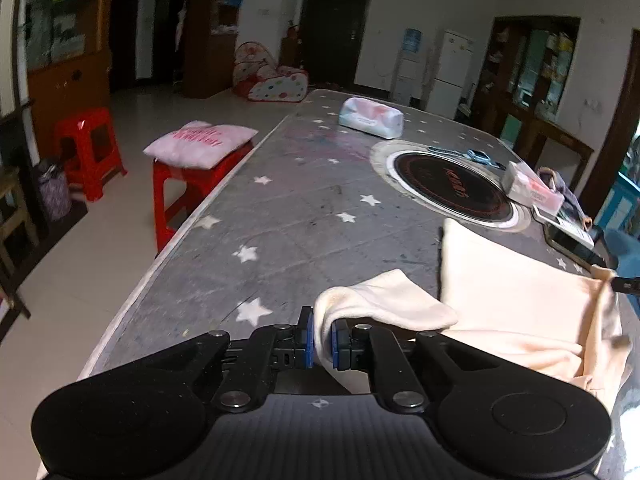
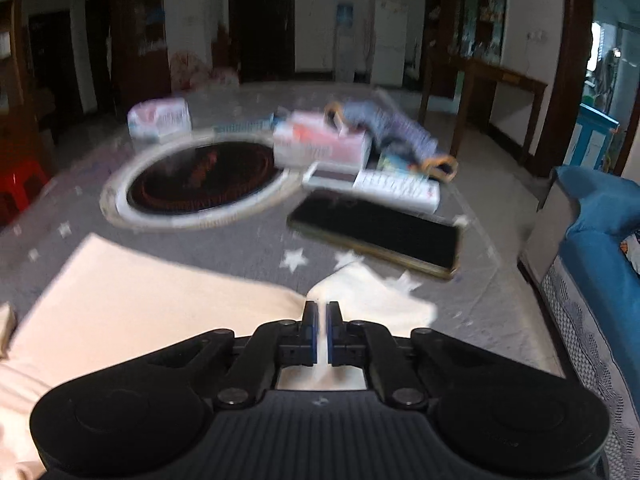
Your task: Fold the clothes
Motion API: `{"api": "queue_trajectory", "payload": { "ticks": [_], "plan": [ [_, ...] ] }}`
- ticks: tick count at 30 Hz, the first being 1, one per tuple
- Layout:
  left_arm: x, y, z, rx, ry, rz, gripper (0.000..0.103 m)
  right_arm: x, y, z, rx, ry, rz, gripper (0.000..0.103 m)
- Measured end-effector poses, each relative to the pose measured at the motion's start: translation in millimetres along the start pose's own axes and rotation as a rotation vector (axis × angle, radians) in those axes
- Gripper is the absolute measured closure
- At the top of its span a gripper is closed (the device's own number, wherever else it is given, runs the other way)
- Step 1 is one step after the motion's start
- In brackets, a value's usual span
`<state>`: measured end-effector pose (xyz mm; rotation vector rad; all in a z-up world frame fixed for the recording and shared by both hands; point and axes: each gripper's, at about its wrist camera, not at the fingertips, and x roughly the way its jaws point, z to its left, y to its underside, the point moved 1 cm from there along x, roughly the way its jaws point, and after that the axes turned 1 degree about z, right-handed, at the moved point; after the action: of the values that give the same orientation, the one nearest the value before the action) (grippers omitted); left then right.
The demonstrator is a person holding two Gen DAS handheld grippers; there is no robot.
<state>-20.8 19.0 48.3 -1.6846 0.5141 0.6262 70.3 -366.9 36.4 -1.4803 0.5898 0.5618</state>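
At the bottom of each frame, our left gripper point(image 1: 322, 340) and right gripper point(image 2: 322, 338) each pinch an edge of the cream shirt point(image 1: 516, 304) spread lower right on the table point(image 1: 304, 208). Uneven pulling could slip a corner free, or drag cloth onto the phone point(image 2: 376, 236).

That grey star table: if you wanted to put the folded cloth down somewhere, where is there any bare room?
The widest bare patch of the table runs along its left edge, between the cream cloth and the tissue pack, left of the round cooktop. The right side is crowded: a box, a remote, and a phone.
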Motion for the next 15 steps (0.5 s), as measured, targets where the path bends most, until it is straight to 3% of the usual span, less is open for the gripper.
{"api": "queue_trajectory", "payload": {
  "ticks": [8,13,15],
  "plan": [
    [-18.2,15.6,16.1,-0.013,-0.008,0.004,0.094,-101.6,18.2,-57.7,0.114,0.015,-0.189,0.100],
    [-29.2,21.3,28.5,-0.024,-0.029,0.000,0.094,-144.7,53.6,-99.9,0.194,0.081,-0.214,0.100],
    [-32.5,23.5,33.2,-0.024,-0.036,0.004,0.094,-148.7,70.6,-113.3,0.222,0.108,-0.186,0.100]
  ]
}}
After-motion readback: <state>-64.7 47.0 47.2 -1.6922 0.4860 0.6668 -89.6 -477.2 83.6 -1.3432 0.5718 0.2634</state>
